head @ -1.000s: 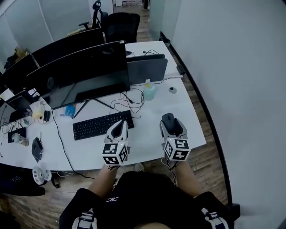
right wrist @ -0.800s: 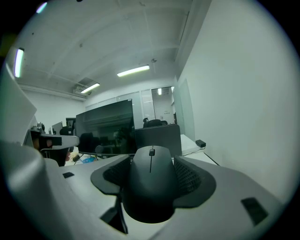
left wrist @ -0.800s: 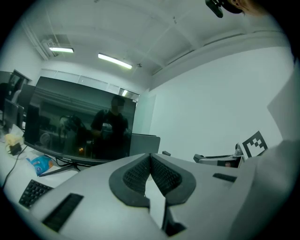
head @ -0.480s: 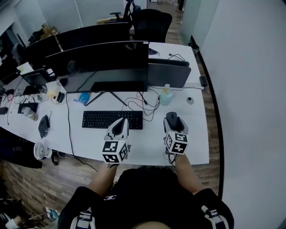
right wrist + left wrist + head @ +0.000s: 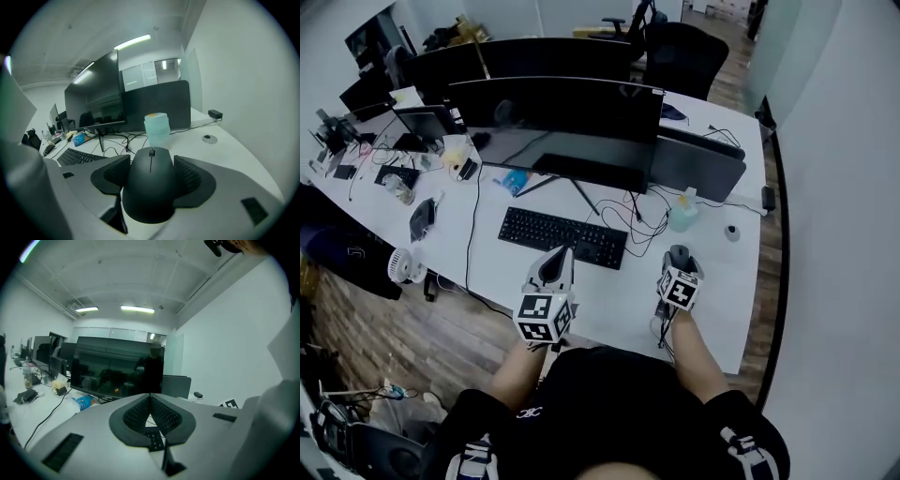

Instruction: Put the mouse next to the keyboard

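A black mouse sits between the jaws of my right gripper, which is shut on its sides. In the head view the right gripper holds the mouse over the white desk, to the right of the black keyboard. My left gripper hovers just in front of the keyboard's right end. Its jaws are shut with nothing between them, and the keyboard's keys show below the tips.
A pale green bottle stands behind the mouse, with tangled cables beside it. Wide monitors and a grey panel line the back. A small round disc lies at the right. The desk's front edge is near my body.
The head view has swung so the desk now sits more to the right and tilted. The right gripper with the mouse stays right of the keyboard; the left gripper keeps its place.
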A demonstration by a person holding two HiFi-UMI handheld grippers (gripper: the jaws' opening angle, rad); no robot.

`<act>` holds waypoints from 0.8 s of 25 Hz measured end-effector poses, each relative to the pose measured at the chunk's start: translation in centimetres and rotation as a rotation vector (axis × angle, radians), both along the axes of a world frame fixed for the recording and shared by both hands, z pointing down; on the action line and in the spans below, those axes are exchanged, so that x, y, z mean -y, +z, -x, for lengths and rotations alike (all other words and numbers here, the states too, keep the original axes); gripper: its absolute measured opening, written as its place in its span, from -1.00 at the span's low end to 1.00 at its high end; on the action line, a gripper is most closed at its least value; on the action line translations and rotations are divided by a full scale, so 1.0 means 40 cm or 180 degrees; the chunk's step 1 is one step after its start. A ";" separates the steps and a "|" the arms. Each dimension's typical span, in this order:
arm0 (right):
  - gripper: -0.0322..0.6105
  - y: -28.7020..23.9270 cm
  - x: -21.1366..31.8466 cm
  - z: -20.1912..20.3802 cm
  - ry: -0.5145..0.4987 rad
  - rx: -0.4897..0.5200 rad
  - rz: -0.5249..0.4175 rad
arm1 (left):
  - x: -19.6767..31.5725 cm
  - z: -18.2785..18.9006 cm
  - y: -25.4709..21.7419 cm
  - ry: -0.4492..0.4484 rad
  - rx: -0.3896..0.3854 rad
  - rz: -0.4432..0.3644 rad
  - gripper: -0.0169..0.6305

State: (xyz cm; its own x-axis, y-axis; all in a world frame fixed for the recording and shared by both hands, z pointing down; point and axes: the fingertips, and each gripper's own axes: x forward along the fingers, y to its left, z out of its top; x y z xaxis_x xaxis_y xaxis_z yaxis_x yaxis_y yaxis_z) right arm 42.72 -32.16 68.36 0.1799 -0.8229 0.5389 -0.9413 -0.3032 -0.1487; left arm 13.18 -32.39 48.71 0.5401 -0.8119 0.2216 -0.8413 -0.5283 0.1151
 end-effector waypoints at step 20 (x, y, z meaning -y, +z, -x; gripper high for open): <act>0.08 0.197 -0.035 -0.015 0.0125 -0.0160 0.0823 | -0.054 0.048 -0.001 -0.0327 0.0107 0.0005 -0.90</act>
State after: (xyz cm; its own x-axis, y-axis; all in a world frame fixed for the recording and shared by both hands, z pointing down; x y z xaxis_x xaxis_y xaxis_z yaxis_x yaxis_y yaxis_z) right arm 43.31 -30.77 76.22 0.2408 -0.6508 0.7200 -0.9323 -0.3614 -0.0148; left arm 11.27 -30.24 48.69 0.4462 -0.8622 0.2396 -0.8944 -0.4388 0.0867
